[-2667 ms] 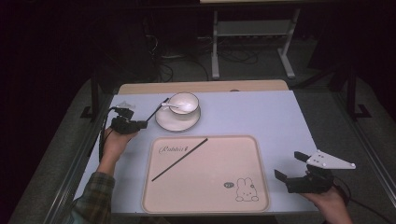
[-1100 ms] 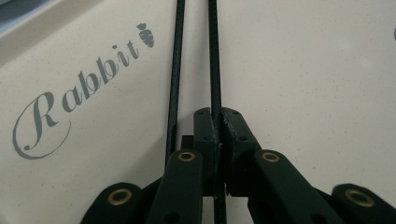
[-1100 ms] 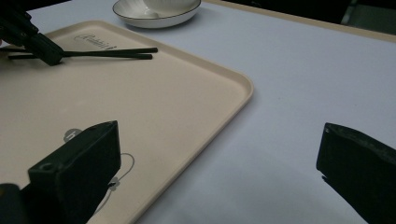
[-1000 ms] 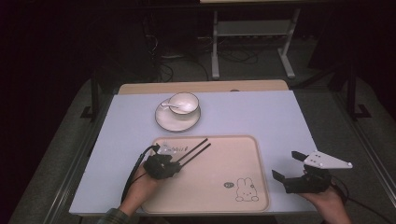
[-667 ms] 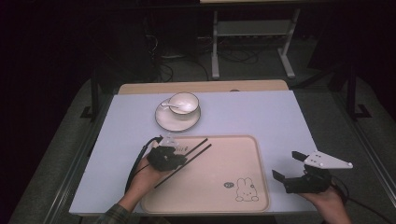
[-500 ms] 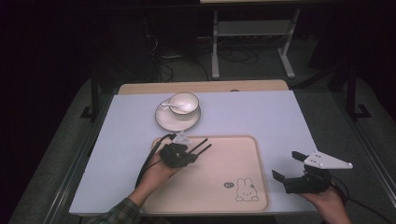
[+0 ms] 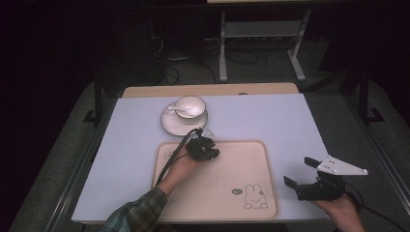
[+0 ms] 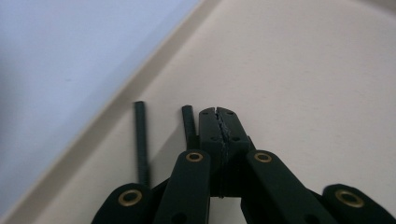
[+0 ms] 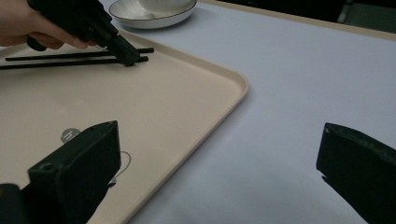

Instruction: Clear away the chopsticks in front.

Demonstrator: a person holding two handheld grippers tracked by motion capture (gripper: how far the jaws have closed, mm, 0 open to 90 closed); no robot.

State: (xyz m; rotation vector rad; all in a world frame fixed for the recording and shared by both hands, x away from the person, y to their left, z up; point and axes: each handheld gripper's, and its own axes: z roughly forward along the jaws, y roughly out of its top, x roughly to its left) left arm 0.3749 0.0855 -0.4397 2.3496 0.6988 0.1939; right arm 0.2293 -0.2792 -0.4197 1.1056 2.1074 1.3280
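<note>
My left hand-held gripper is down on the flat cream plastic tray, near its far left corner. Its jaws have just been closing and now they are pressed tight together, with nothing between them. The two thin black chopsticks lie on the tray just beside the shut tips, not in them. In the left gripper view the nearer stick sits right against the jaw's left side, and the other stick lies a bit further left, toward the tray's rim. Both sticks run nearly the same way the jaws point.

In the right gripper view I see the sticks side by side, running along the tray's far edge, with the left tips touching down at their ends.

My right hand-held gripper hangs loose and wide open, well apart. So the left one is much nearer. I think it must open again and shift sideways onto the sticks.
</note>
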